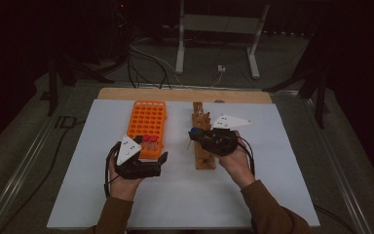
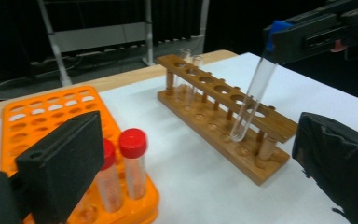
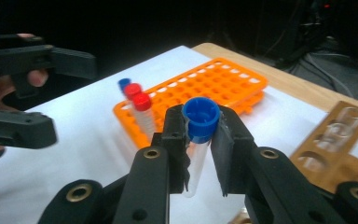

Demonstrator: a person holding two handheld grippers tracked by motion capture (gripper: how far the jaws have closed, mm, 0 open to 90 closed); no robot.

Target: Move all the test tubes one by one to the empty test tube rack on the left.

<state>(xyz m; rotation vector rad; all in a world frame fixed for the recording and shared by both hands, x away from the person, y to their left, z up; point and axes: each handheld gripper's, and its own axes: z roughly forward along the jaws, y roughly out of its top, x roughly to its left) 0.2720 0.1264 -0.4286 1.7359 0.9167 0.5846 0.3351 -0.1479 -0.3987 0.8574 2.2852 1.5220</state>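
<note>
Right gripper (image 3: 199, 140) is clamped on a clear blue-capped tube (image 3: 198, 135), jaws pinching it just below the cap; the tube hangs tilted above the near end of the wooden rack (image 2: 223, 116), its rounded bottom close over the top rail, and I can't tell whether it touches. In the high view that gripper (image 1: 195, 135) sits at about 1 o'clock from table centre, right over the wooden rack (image 1: 203, 141). Left gripper (image 2: 191, 154) has its jaws spread wide, holding nothing; in the high view it's at roughly 9 o'clock, just beside the near edge of the orange rack (image 1: 147, 122). Two red-capped tubes (image 2: 133, 161) stand upright in that rack's near row. Two clear uncapped tubes (image 2: 189, 63) stand at the wooden rack's far end. White table mat (image 1: 272, 195) under everything.
</note>
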